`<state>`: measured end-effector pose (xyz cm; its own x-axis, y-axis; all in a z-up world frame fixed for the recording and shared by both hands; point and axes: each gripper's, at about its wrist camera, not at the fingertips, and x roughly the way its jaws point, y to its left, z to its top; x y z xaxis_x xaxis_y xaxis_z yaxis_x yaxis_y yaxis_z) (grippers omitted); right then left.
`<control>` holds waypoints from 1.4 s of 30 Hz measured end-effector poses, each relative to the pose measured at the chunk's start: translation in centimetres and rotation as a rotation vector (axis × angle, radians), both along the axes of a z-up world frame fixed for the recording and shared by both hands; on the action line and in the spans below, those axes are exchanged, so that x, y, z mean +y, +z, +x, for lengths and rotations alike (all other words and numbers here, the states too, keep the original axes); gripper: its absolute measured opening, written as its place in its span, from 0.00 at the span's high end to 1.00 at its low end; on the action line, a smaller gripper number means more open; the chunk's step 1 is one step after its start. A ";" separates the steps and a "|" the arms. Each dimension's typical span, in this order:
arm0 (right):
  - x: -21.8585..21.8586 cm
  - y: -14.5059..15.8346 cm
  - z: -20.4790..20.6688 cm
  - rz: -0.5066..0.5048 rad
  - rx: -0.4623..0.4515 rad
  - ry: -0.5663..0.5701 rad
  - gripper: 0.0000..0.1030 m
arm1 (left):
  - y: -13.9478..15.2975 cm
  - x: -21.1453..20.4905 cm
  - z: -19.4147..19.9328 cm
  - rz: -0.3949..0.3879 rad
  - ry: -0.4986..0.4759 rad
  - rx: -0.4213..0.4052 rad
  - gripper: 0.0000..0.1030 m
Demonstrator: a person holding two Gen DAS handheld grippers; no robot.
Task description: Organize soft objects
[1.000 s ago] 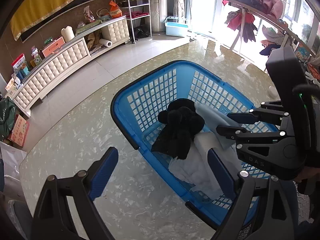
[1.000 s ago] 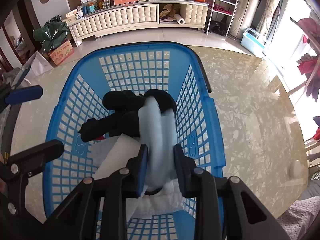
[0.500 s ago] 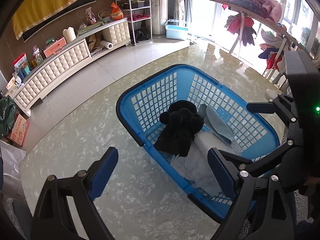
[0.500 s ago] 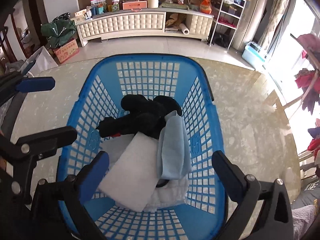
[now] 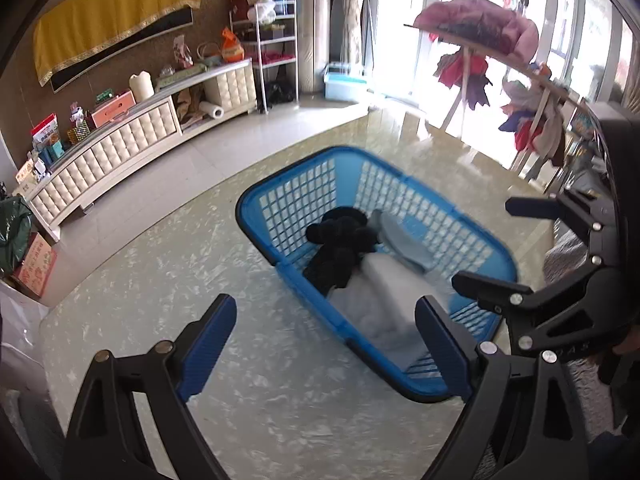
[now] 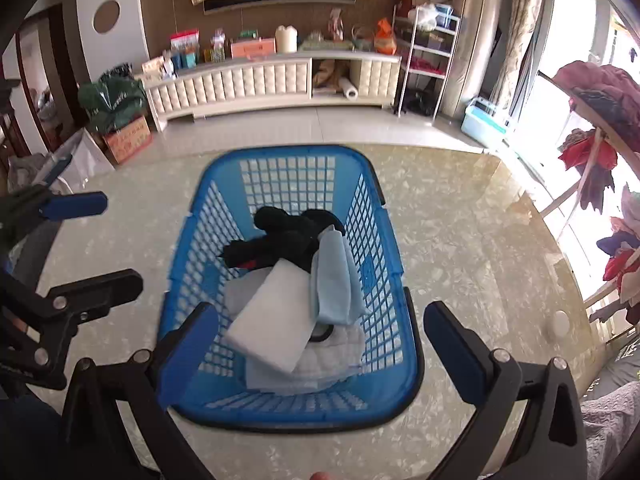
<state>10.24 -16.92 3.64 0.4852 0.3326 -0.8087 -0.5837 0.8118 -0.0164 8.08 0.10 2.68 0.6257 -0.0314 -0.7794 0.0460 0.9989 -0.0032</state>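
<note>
A blue plastic laundry basket (image 6: 288, 178) stands on the marbled tabletop (image 6: 460, 248). Inside it lie a black plush garment (image 6: 280, 236), a folded light-blue cloth (image 6: 334, 280) and a folded white cloth (image 6: 272, 320) on paler fabric. My right gripper (image 6: 322, 318) hovers open above the basket's near end, nothing between its fingers. In the left wrist view the basket (image 5: 296, 208) sits ahead and to the right, holding the black garment (image 5: 340, 240) and light-blue cloth (image 5: 404, 240). My left gripper (image 5: 326, 308) is open and empty, over the basket's near left rim.
A cream tufted cabinet (image 6: 240, 80) with boxes runs along the far wall, a wire shelf (image 6: 428, 40) beside it. A drying rack with clothes (image 6: 600, 128) stands at the right, near a pale blue bin (image 6: 484, 120). A cardboard box (image 6: 128, 138) sits on the floor at left.
My right gripper let go of the light-blue cloth, which now lies in the basket, and its jaws spread wide. Both grippers pulled back and rose away from the basket.
</note>
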 end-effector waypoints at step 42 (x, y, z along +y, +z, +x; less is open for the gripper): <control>-3.8 9.0 -11.3 0.220 -0.353 0.011 0.00 | 8.8 -3.4 -13.9 0.053 0.176 -0.359 0.00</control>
<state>-1.05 -20.70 12.69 0.7152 0.4860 -0.5023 -0.5823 0.8118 -0.0437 -5.80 -3.34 11.48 0.8507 0.1353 -0.5079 -0.1372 0.9900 0.0339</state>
